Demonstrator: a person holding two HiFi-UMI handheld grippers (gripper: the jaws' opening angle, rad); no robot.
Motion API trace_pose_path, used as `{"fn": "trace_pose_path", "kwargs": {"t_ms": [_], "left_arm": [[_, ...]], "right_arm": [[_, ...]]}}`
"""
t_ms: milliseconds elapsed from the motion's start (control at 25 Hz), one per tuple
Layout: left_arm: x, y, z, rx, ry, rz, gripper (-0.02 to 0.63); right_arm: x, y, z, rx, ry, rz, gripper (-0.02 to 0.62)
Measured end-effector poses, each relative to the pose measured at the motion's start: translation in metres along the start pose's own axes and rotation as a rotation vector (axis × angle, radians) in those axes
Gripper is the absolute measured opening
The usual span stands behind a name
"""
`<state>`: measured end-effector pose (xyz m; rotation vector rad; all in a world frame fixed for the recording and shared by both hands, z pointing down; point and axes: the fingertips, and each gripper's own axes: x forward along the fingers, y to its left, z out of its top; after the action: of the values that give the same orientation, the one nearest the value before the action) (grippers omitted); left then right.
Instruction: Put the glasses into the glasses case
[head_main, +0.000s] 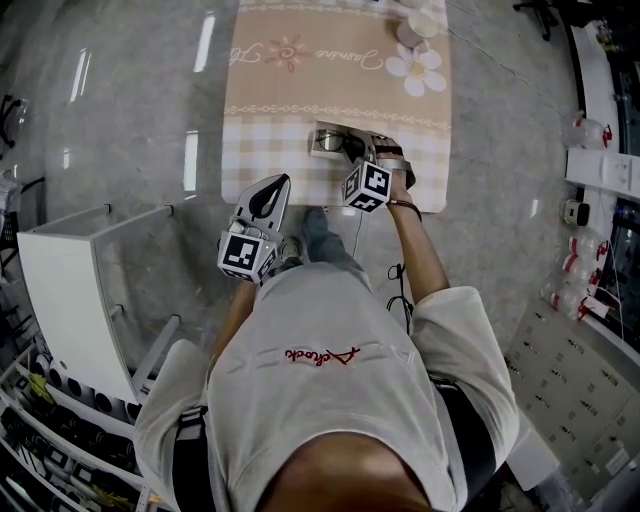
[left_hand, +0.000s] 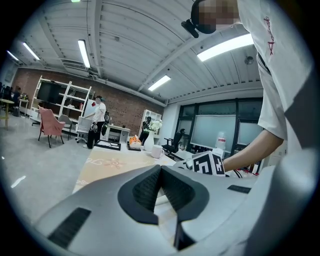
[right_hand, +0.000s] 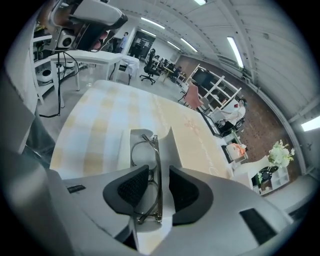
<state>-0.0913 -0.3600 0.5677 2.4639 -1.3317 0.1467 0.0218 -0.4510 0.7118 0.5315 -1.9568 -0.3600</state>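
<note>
The right gripper (right_hand: 159, 187) has its jaws apart, gripping nothing, with the glasses (right_hand: 150, 150) between them, resting in the open glasses case (right_hand: 174, 146). Pulling away crooked could hook the frame and drag it out. The left gripper (left_hand: 160, 172), clenched on nothing, steadies no part of the case.

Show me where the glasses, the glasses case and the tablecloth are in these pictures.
glasses (right_hand: 157, 178), right gripper view, on the frame's long straight bar.
glasses case (right_hand: 124, 148), right gripper view, on its left wall.
tablecloth (head_main: 300, 100), head view, on a bare beige patch.
</note>
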Motion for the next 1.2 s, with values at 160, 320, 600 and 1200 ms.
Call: {"fn": "trace_pose_path", "kwargs": {"t_ms": [160, 320, 600, 1200], "left_arm": [[-0.002, -0.005, 0.003, 0.010, -0.013, -0.012, 0.026], [-0.006, -0.015, 0.006, 0.027, -0.023, -0.035, 0.026], [-0.021, -0.030, 0.020, 0.070, -0.058, -0.065, 0.026], [-0.076, -0.071, 0.049, 0.141, -0.167, -0.128, 0.026]], "right_arm": [[-0.016, -0.007, 0.005, 0.005, -0.027, -0.054, 0.126], [-0.035, -0.011, 0.005, 0.025, -0.034, -0.115, 0.120], [-0.068, -0.009, 0.011, 0.037, -0.049, -0.235, 0.023], [-0.194, -0.004, 0.060, 0.951, -0.592, -0.297, 0.023]]}}
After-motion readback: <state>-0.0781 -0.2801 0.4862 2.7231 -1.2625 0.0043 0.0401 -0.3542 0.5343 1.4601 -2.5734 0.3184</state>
